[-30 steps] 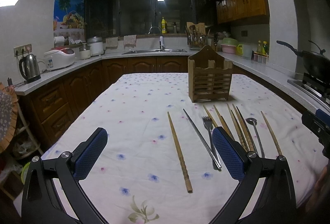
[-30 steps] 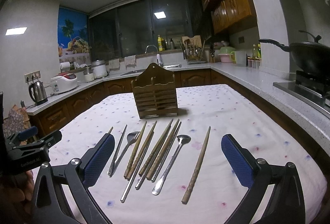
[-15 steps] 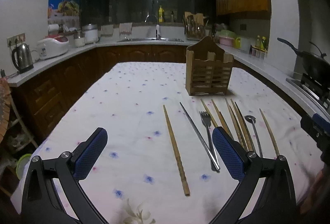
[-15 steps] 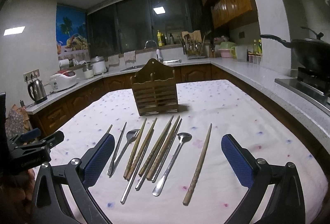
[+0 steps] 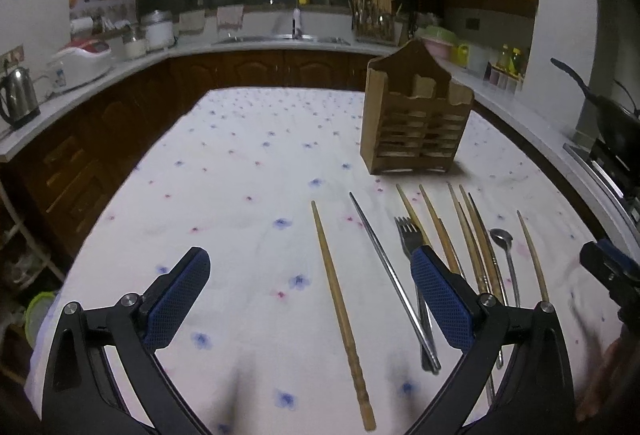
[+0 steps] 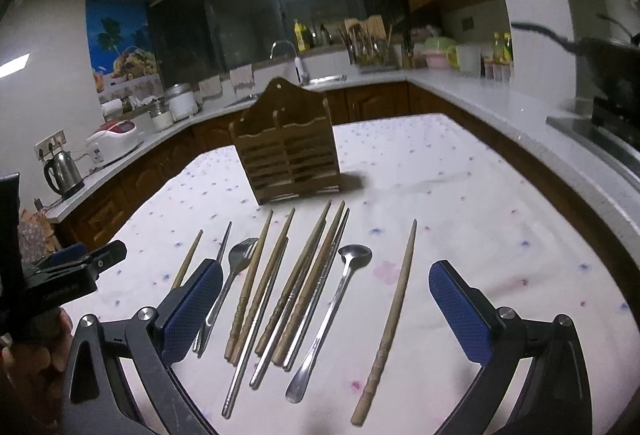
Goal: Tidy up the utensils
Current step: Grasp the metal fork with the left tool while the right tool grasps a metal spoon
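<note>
- The left tool (image 5: 308, 291) is being held wide open above the worktop (image 5: 240, 171), nothing being gripped between its blue, cross-hatched pads (image 5: 178, 299).
- The right tool (image 6: 326, 299) is likewise being held spread apart and empty, its textured blue pads (image 6: 460, 307) being carried on black arms with silver bolts.
- The utensils are being shown lying in a loose row in the lower centre of both frames, in front of the holder.
- A slatted wooden utensil holder (image 6: 286, 159) with a peaked back and a scalloped front edge is being shown standing upright in mid frame in the right view, nothing being seen in its compartments.
- One tapered wooden chopstick (image 5: 342, 291) with a turned handle end is being seen apart at the left of the row; another (image 6: 386, 319) is lying apart at the right.
- A thin metal chopstick (image 5: 394, 283), a steel fork (image 6: 236, 267) and a long-handled steel spoon (image 6: 332, 311) are being shown among bunched wooden chopsticks (image 6: 280, 291).
- The worktop is being covered by a white cloth printed with small blue and pink flowers.
- A steel kettle (image 6: 62, 171) is being seen at the left edge on a pale counter over dark wooden cabinets.
- Small lettering on the left tool's body, seen at the left edge of the right view, is too blurred to be read.
</note>
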`<state>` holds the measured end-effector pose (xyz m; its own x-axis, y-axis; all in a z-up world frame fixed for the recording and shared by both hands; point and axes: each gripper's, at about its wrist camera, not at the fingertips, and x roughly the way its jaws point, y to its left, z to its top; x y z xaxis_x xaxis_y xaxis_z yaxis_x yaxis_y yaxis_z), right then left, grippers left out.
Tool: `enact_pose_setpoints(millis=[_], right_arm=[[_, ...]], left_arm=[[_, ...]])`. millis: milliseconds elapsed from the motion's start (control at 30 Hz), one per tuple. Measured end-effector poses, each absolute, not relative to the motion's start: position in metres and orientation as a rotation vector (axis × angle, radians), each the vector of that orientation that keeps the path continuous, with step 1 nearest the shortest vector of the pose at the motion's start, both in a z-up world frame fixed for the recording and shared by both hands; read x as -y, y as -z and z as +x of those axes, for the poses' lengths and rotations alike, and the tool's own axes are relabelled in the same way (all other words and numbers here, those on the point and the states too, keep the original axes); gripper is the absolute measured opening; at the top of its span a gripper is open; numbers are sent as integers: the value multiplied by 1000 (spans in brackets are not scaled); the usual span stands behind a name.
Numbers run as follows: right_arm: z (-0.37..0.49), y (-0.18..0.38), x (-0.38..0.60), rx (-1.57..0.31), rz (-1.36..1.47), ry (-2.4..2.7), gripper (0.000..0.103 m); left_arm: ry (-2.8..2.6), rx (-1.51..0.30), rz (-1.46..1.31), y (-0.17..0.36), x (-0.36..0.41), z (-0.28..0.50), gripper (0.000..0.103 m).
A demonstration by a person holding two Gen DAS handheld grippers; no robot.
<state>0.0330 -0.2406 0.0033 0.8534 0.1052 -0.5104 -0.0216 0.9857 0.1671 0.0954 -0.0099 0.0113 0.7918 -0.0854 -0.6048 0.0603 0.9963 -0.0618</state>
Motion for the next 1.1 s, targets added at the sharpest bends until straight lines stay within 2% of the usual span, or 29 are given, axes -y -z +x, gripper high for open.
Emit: enact_pose_setpoints(millis=[100, 267, 367, 433, 500, 633, 767, 867, 933, 1000, 1100], right_arm=[[49, 1, 243, -597, 173, -69, 89], [74, 16, 247, -696, 204, -73, 72], [88, 26, 248, -752, 216, -79, 64], [98, 32, 248, -790, 217, -81, 58], [107, 38, 250, -826, 221, -79, 51], [124, 47, 256, -874, 240, -78, 47], [135, 54, 257, -913, 247, -79, 41], [141, 59, 257, -929, 249, -77, 40], [144, 59, 255, -931, 242, -77, 38], [146, 59, 255, -934, 240, -75, 27], [149, 60, 258, -943, 251, -83, 7]], left_arm=[[120, -698, -59, -9, 12, 109, 91], [217, -761, -54, -5, 34, 129, 86], [255, -797, -15, 0, 52, 140, 74], [281, -829, -3, 6, 61, 149, 63], [309, -860, -7, 11, 67, 159, 58], [343, -923, -5, 25, 76, 180, 52], [364, -962, 9, 34, 86, 193, 51], [377, -992, 26, 40, 94, 204, 45], [388, -1015, 37, 45, 99, 209, 34], [402, -1023, 36, 48, 101, 211, 26], [407, -1024, 24, 47, 99, 210, 24]])
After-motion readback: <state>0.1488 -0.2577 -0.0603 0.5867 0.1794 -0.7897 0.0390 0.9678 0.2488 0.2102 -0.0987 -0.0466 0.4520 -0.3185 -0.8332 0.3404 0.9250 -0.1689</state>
